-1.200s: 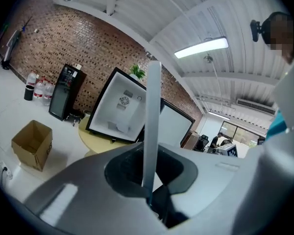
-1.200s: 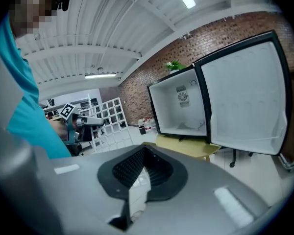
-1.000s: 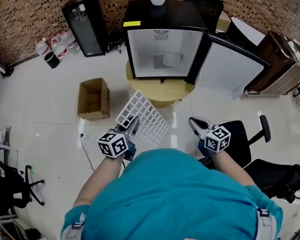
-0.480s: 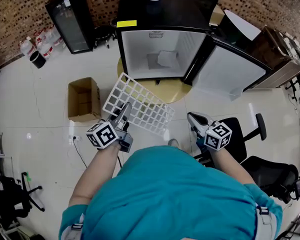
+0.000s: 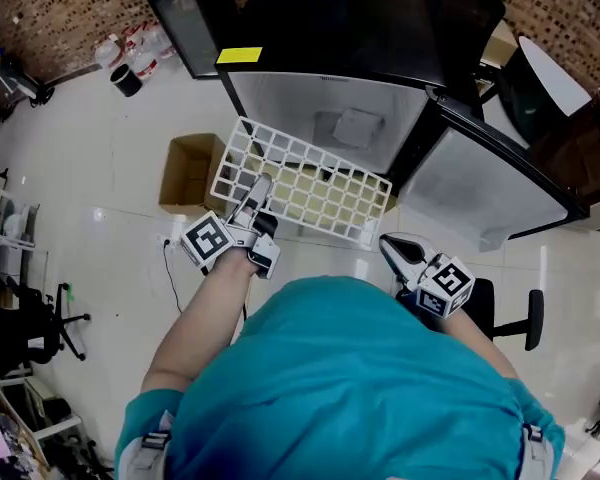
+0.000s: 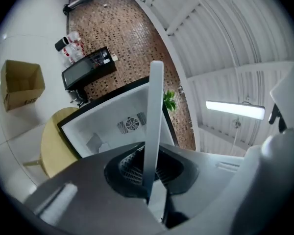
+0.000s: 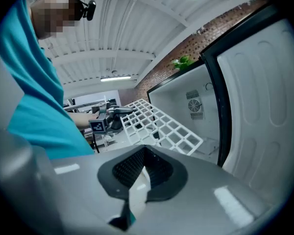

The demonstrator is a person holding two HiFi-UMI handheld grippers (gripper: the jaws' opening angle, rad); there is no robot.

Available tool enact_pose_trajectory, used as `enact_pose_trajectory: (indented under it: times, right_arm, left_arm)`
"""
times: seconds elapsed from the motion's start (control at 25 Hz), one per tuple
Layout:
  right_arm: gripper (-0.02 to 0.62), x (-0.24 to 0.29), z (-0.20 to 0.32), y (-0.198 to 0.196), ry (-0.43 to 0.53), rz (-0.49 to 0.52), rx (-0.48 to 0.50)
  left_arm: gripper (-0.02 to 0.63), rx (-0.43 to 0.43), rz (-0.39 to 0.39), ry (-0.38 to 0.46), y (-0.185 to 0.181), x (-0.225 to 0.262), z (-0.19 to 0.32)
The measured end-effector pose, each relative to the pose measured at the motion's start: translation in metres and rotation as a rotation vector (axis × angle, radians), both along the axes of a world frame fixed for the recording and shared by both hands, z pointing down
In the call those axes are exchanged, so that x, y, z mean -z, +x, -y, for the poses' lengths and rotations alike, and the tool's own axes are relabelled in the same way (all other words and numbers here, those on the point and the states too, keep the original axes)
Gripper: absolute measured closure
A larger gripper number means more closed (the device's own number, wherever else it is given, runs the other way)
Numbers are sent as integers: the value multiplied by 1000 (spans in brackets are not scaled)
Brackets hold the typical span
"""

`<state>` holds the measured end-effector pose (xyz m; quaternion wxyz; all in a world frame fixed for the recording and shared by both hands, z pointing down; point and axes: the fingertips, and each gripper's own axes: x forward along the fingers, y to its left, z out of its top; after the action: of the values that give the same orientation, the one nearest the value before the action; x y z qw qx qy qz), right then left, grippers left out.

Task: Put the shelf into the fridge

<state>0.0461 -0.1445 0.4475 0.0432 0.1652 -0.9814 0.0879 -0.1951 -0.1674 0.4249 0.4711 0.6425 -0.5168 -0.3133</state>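
Observation:
The white grid shelf [image 5: 310, 186] hangs nearly flat just before the open fridge [image 5: 320, 118], whose white inside holds a small white piece at the back. My left gripper [image 5: 258, 190] is shut on the shelf's near left edge. In the left gripper view the shelf [image 6: 155, 111] runs edge-on as a white bar between the jaws, with the fridge [image 6: 112, 126] behind it. My right gripper [image 5: 398, 251] is shut on nothing, near the shelf's right corner but apart from it. The right gripper view shows the shelf [image 7: 161, 124], the left gripper [image 7: 110, 114] and the fridge's open door [image 7: 264, 106].
The fridge door [image 5: 480, 193] stands open to the right. The fridge rests on a low yellow round table [image 6: 54, 141]. A cardboard box [image 5: 185, 173] lies on the floor at left, a black glass-door cabinet [image 5: 185, 13] behind it. An office chair [image 5: 510, 308] is at right.
Both grippers have moved forward toward the fridge. The shelf has rolled from steeply tilted to nearly flat and now sits at the fridge opening.

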Motion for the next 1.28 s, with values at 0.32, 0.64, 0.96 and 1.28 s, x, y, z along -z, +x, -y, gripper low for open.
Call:
enact_pose_trajectory:
  times: [0.32,0.64,0.96,1.28]
  right_arm:
    - [594,-46,2,-10,-2,35,29]
    - [594,-66,70,-41,-48,-14,-80]
    - [594,-146,198,-86,-66,28,-154]
    - [594,-168,209,-115,-51,106,-141]
  left_arm:
    - [578,-8,23,149,-22,-42,33]
    - [577,-147,-242,291,-5,-25,143]
    - [577,-100,-377,231,-36,-136,263]
    - [577,-23,-428,234,-59,-159,281]
